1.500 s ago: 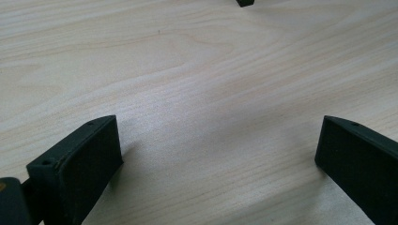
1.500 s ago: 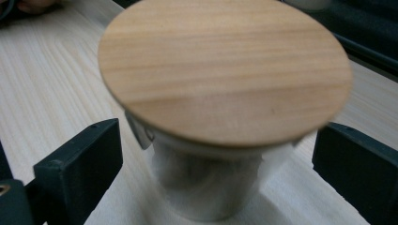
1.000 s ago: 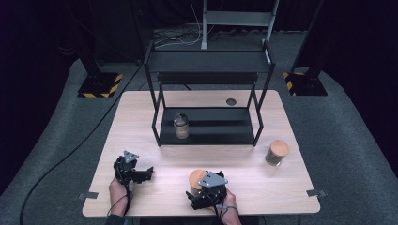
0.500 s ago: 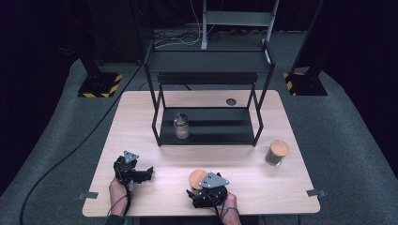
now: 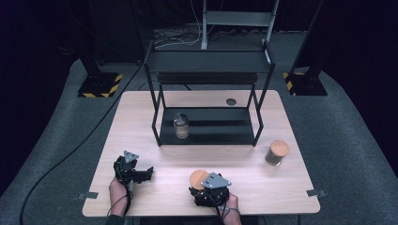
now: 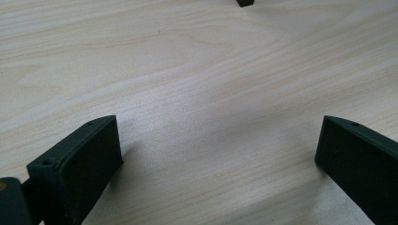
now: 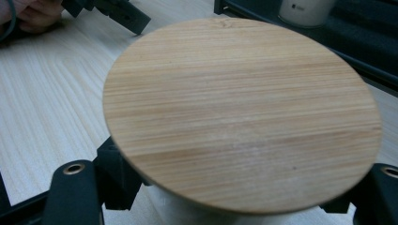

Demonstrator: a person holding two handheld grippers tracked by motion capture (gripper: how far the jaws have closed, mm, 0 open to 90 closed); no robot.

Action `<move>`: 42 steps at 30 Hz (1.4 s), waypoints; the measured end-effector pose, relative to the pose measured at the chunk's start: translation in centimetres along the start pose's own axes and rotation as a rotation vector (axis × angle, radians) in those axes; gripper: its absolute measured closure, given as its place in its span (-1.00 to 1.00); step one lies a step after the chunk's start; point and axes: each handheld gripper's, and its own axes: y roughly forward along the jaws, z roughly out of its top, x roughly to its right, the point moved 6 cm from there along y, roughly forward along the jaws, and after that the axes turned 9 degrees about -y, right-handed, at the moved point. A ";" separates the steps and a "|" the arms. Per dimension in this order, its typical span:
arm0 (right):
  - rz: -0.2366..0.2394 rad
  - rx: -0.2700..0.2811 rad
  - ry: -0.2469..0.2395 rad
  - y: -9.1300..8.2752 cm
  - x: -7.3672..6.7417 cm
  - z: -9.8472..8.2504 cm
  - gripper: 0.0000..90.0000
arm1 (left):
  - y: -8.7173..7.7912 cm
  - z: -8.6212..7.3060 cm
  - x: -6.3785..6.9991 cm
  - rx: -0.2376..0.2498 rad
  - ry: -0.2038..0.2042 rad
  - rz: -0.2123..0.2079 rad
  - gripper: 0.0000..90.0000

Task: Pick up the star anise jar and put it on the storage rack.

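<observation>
1. Right now my right gripper [image 5: 202, 185] sits at the near edge of the table [image 5: 155, 126], slightly right of centre, and its jaws have just been closing with a jar between them.
2. That bamboo-lidded jar [image 7: 241, 110] is now clamped: in the right gripper view the black jaws flank its body under the round lid, one on each side, so I read this as a firm hold on the jar and not on the lid.
3. Gripping below the lid makes sense to me, since the overhanging rim should keep the jar from slipping down when I lift.
4. My left gripper [image 5: 141, 174] rests near the left front of the table, jaws wide apart with bare wood between them, parked clear so it won't crowd the right hand.
5. Farther off, the black shelf rack [image 5: 209, 70] stands at the middle of the table, with a lidless glass jar [image 5: 181, 125] on its lower shelf.
6. A second lidded jar [image 5: 276, 153] waits on the table to the right of the rack, well apart from my grip.
7. I judge the next move is a lift toward the rack, and its front rail is what I must clear.
</observation>
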 end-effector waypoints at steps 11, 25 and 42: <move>-0.074 -0.003 0.029 -0.7 0.7 0.3 -0.45 | 0.0 0.0 0.0 -0.001 -0.001 0.000 -0.99; -0.109 -0.003 0.042 -1.9 2.1 0.9 -0.45 | 0.0 0.0 0.0 0.000 -0.001 0.000 -0.99; -0.123 0.005 0.042 -2.6 3.9 1.9 -0.45 | 0.0 0.0 0.0 0.000 -0.001 -0.001 -0.99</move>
